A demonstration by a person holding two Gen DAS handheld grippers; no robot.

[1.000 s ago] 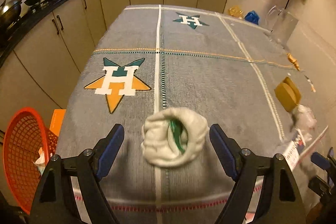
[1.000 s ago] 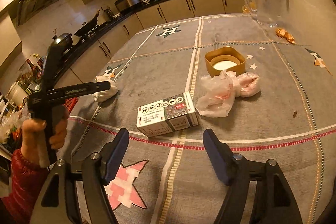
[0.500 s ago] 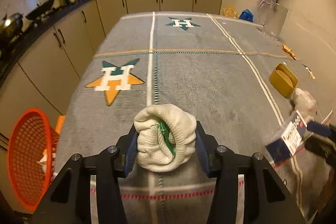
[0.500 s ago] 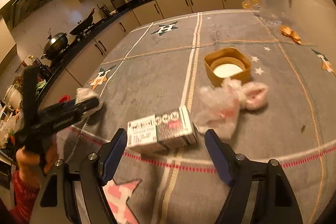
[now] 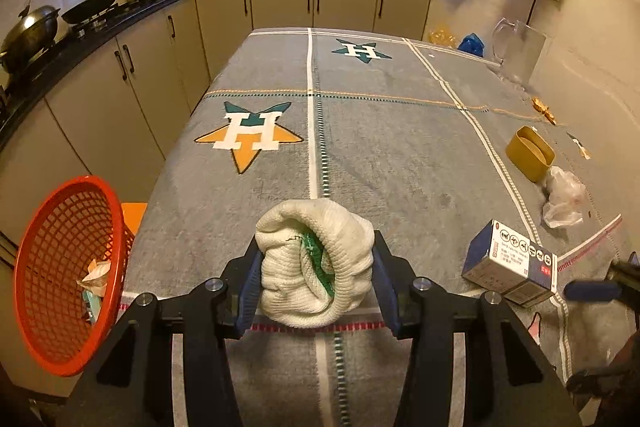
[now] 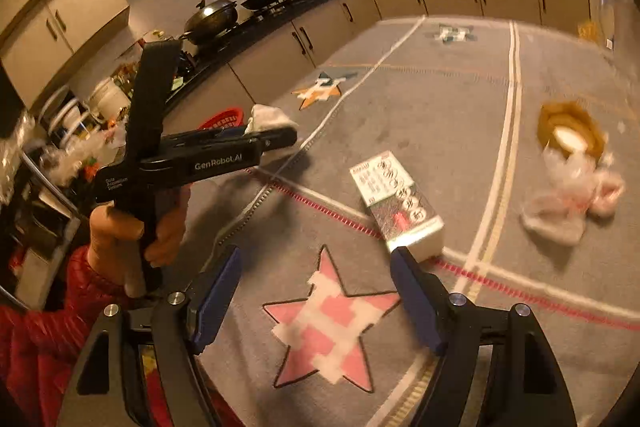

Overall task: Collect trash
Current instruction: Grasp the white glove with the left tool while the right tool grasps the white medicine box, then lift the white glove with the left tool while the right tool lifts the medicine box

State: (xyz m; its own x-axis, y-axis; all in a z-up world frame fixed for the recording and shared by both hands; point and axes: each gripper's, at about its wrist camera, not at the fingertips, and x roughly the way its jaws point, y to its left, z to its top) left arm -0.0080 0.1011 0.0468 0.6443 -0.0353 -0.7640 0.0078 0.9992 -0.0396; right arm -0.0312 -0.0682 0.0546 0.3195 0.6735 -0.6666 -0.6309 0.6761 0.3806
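Note:
My left gripper (image 5: 314, 277) is shut on a balled-up white cloth (image 5: 316, 263) with a green patch and holds it above the table's near edge. It also shows in the right wrist view (image 6: 264, 117), held by the left gripper (image 6: 276, 137). An orange mesh basket (image 5: 60, 287) with some trash in it stands below the table's left edge. My right gripper (image 6: 316, 297) is open and empty, just short of a small printed carton (image 6: 396, 203) lying on the table; the carton also shows in the left wrist view (image 5: 510, 263).
A crumpled clear plastic bag (image 6: 568, 199) and a tan round container (image 6: 570, 133) lie to the right on the grey star-patterned tablecloth (image 5: 380, 131). A glass pitcher (image 5: 516, 55) stands at the far right. Kitchen cabinets (image 5: 152, 75) run along the left.
My left gripper closed on the white cloth and lifted it off the table. My right gripper swung left and back, so the carton now lies ahead to its right.

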